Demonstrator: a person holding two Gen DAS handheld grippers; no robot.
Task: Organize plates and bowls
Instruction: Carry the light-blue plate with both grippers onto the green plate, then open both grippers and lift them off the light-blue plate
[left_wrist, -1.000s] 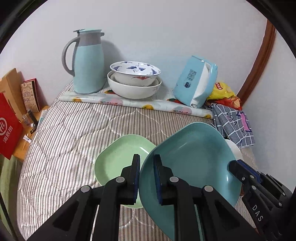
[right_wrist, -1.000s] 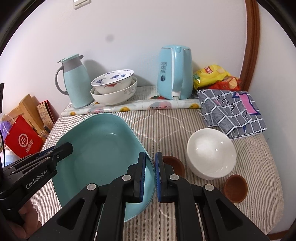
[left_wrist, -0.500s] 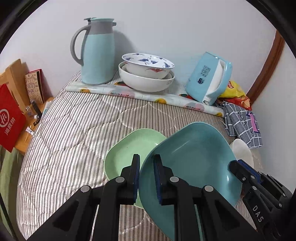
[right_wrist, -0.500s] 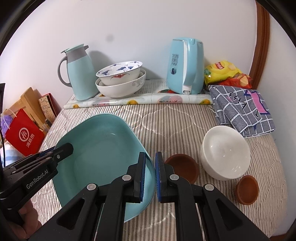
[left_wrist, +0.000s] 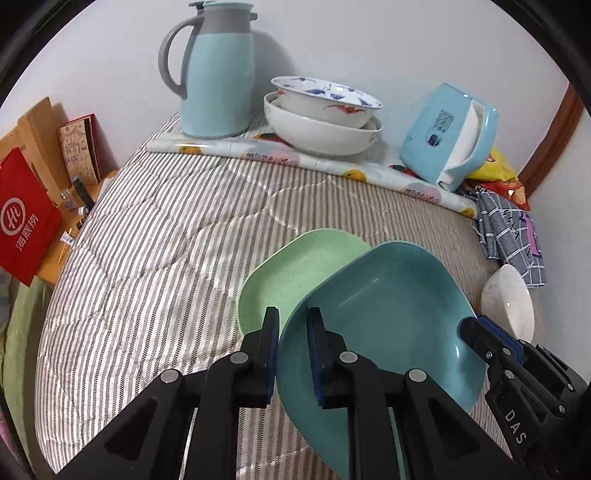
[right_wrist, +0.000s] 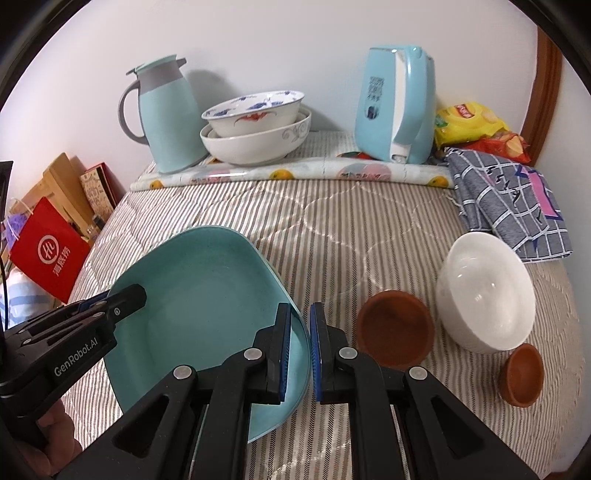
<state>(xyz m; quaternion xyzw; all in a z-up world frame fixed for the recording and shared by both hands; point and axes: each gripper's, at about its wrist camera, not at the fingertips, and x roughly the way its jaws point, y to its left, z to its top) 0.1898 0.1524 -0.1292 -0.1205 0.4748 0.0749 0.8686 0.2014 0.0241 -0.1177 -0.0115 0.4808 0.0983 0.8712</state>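
Grippers carry the teal square-rimmed plate low over the striped quilted mattress, partly above the pale green plate.

The left gripper and right gripper are each clamped on an opposite rim of it. It looks stiff, smooth and probably slippery, likely breakable; opposite rims seem the safest hold. White bowl and brown cups wait nearby.
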